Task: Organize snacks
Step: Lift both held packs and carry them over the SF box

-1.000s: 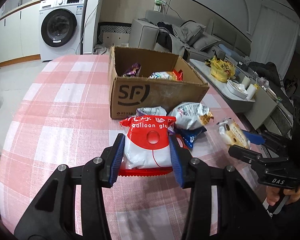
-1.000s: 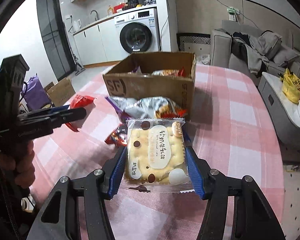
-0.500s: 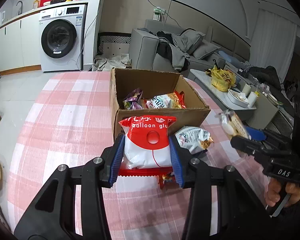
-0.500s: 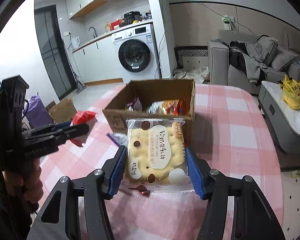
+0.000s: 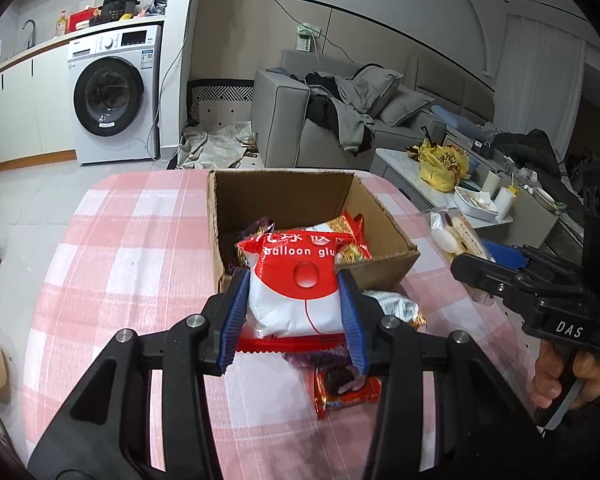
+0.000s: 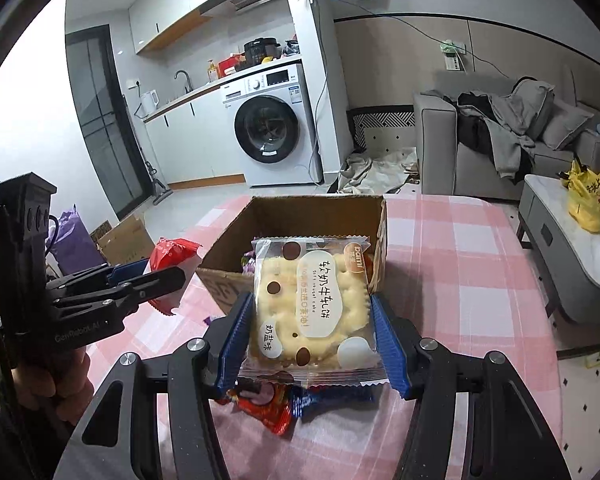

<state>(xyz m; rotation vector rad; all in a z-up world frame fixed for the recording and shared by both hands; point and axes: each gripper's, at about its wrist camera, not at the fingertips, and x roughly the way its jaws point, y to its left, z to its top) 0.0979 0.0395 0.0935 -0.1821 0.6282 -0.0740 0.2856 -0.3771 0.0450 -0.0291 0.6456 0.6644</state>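
Note:
My left gripper is shut on a red and white balloon gum bag, held above the table just in front of the open cardboard box. My right gripper is shut on a clear pack of yellow biscuits, raised near the box's front right corner. The box holds several snack packs. Each gripper shows in the other's view: the right one with the biscuit pack, the left one with the red bag.
Loose snacks lie on the pink checked tablecloth below the grippers: an orange cookie pack, a silver bag, red and blue packs. A washing machine, grey sofa and low side table stand beyond.
Both grippers have risen with their packs and moved toward the box, so its inside now shows from above. The loose snacks on the cloth have stayed where they were.

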